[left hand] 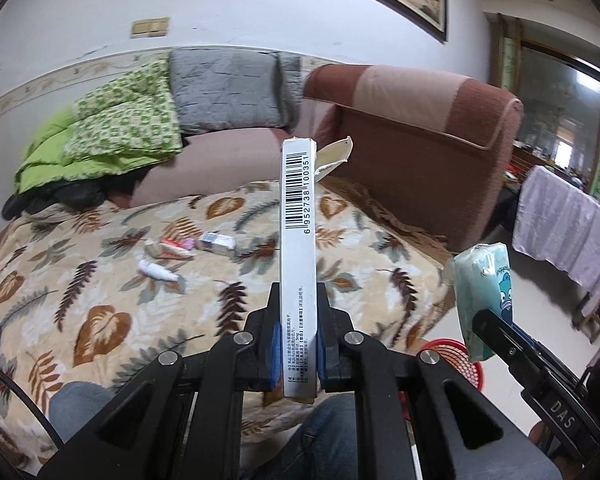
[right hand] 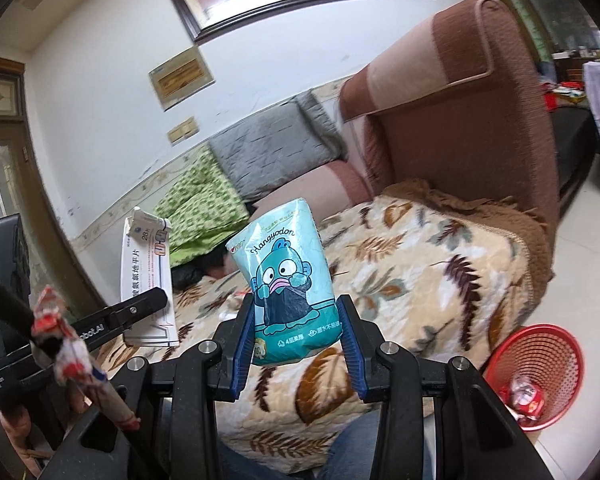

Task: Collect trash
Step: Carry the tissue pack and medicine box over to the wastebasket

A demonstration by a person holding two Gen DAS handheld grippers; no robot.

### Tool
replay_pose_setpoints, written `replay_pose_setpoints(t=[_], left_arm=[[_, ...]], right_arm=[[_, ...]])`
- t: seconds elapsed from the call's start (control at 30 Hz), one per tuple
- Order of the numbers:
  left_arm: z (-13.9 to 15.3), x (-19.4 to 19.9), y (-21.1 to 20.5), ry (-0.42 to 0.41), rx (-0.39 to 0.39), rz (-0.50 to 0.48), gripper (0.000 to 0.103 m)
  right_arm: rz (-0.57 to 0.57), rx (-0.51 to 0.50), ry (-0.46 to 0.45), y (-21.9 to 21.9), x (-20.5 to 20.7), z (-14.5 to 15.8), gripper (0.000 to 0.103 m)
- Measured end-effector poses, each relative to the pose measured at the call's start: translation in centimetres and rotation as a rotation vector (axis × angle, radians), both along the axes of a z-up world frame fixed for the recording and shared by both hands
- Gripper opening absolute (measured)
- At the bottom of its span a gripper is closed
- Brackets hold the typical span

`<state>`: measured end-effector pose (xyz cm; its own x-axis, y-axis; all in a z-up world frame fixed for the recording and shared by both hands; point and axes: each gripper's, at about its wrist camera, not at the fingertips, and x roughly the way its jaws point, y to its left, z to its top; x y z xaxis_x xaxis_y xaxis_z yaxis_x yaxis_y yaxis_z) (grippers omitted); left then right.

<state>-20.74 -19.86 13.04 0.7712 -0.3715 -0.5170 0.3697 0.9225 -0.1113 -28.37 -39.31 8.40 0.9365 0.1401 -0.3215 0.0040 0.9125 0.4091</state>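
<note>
Trash on the bed: a small white tube [left hand: 157, 270], a crumpled wrapper [left hand: 172, 249] and a small silver packet [left hand: 216, 242] lie close together on the leaf-print blanket [left hand: 100, 280], far left of both grippers.
Medicine box: a flat white carton with a barcode [left hand: 299, 248], flap torn open at its far end, held upright and clear of the bed.
Left gripper [left hand: 298, 354]: closed on the medicine box, blue pads pressing its two broad faces near the lower end.
Tissue pack: a teal packet printed with a cartoon fish [right hand: 290, 280], held up above the blanket's near edge.
Right gripper [right hand: 298, 354]: clamped on the tissue pack, pads against its lower sides.
Bin: a red mesh basket [right hand: 540, 376] on the floor, near right of the bed, with one red-and-white wrapper [right hand: 524, 396] inside.
Step in hand: both pieces look picked up and ready to carry to the bin.
Next move: likely swing each load right and down over the bin's mouth, then release; the three bed pieces remain.
</note>
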Motion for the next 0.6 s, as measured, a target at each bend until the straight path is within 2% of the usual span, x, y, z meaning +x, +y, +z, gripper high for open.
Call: replay_pose_setpoints(t=[0.33,0.6], left_arm=[[0.1,-0.3,-7.5,0.061,-0.018,-0.279,0.012],[-2.3,1.0,-14.1,0.188,-0.015,-0.466,0.012]], right_arm=[[-0.205,0.013,-0.012,-6.1,-3.8,0.2,0.043],[-0.346,0.063,0.013,-11.5,-5.9,-1.2,0.043]])
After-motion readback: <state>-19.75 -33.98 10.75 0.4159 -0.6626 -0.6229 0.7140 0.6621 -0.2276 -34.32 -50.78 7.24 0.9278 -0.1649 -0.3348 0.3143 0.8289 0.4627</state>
